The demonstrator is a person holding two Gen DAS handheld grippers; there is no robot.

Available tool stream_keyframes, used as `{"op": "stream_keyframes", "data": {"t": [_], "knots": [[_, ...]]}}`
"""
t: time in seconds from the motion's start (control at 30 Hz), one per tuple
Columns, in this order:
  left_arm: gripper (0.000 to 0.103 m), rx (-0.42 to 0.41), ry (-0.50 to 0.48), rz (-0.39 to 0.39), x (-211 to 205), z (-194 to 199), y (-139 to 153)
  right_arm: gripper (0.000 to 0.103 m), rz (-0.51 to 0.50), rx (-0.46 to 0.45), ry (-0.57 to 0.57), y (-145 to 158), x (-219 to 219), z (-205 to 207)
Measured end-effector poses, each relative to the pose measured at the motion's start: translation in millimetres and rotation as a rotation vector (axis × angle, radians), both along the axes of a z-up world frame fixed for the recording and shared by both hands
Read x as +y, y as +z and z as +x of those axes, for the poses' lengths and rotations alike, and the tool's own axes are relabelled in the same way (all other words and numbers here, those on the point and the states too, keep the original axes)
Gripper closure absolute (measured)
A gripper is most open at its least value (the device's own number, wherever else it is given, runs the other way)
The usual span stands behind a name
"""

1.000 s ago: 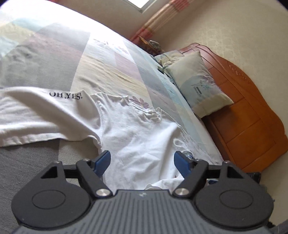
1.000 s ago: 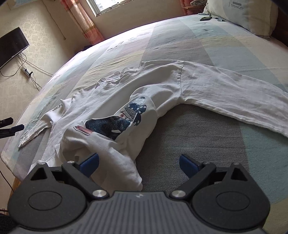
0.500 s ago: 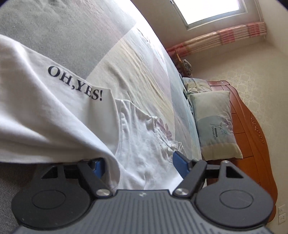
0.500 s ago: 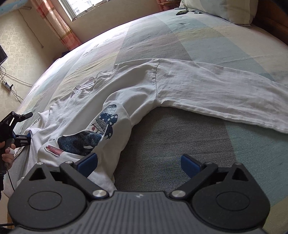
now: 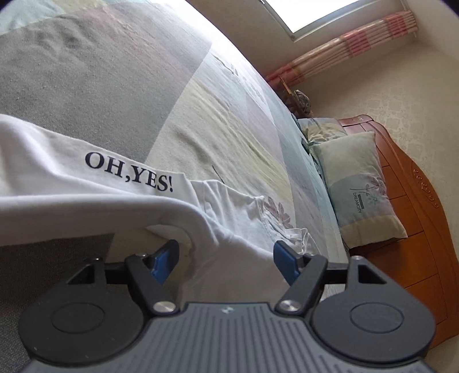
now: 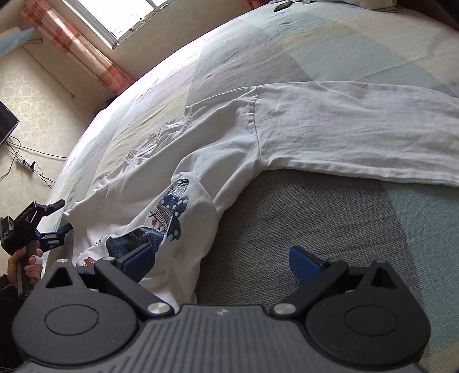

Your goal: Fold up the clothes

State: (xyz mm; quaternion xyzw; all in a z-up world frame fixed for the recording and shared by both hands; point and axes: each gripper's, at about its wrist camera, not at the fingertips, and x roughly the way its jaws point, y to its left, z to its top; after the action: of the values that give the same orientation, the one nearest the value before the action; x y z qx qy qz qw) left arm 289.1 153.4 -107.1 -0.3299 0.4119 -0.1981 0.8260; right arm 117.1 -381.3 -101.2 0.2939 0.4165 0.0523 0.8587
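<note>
**Spotter:** Where is the garment?

**Operator:** I see a white long-sleeved shirt [image 6: 287, 134] spread across the bed [image 6: 315, 229], on its patchwork cover. One sleeve [image 6: 373, 137] runs out flat from the shirt's body, away from the window [image 6: 114, 14]. The hem end is bunched and turned over, so a dark blue printed picture [image 6: 166, 223] shows on the fold.

**Spotter:** Your right tool?

**Operator:** My right gripper [image 6: 222, 259] has its jaws spread wide, holding nothing. Its one blue pad [image 6: 140, 258] sits over the turned-over hem of the shirt; the other pad hangs over bare grey cover beside the shirt. I cannot tell whether either touches the cloth.

**Spotter:** And the left?

**Operator:** My left gripper [image 5: 226, 258] is also wide apart, with a fold of the shirt [image 5: 229, 229] lying between its pads, not pinched. From the left wrist camera, the other sleeve [image 5: 71, 178] crosses just beyond the pads, with "OH,YES!" lettering [image 5: 129, 172] on it. From the right wrist camera, I see the left gripper [image 6: 61, 221] at the shirt's edge nearest the window wall, in a hand [image 6: 27, 265].

**Spotter:** Anything else near the shirt?

**Operator:** A pillow [image 5: 358, 189] leans on the wooden headboard [image 5: 416, 215], well apart from the shirt. A striped curtain [image 5: 358, 48] hangs under the window.
</note>
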Motion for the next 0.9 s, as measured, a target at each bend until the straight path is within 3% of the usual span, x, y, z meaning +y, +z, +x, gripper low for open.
{"op": "stream_keyframes", "data": {"t": [0.07,0.13,0.23,0.37,0.53,0.67,0.7,0.9], "knots": [[0.030,-0.025,-0.039,0.076,-5.6,-19.0,7.9,0.001,0.022,-0.006,0.017,-0.2,3.9,-1.4],[0.030,-0.068,-0.104,0.205,-16.5,-44.7,21.0,0.000,-0.011,0.001,0.051,0.4,11.8,-5.6],[0.030,-0.141,-0.206,0.334,-38.8,-80.4,37.0,0.000,-0.055,0.038,0.099,-5.1,23.0,-11.4],[0.026,-0.222,-0.330,0.506,-71.3,-119.8,43.4,0.000,-0.109,-0.012,0.117,-10.9,30.4,-22.5],[0.026,-0.297,-0.462,0.704,-110.6,-161.6,40.2,0.000,0.070,-0.076,-0.013,-20.0,7.4,-28.6],[0.026,-0.272,-0.473,0.715,-124.4,-174.6,24.9,0.000,0.291,-0.138,-0.196,-34.4,-14.4,-35.7],[0.026,-0.268,-0.469,0.709,-125.0,-175.4,23.4,0.000,0.303,-0.154,-0.221,-36.0,-15.0,-37.1],[0.019,-0.249,-0.443,0.675,-128.3,-180.3,14.3,0.000,0.092,-0.122,-0.097,-22.2,10.6,-27.6]]}}
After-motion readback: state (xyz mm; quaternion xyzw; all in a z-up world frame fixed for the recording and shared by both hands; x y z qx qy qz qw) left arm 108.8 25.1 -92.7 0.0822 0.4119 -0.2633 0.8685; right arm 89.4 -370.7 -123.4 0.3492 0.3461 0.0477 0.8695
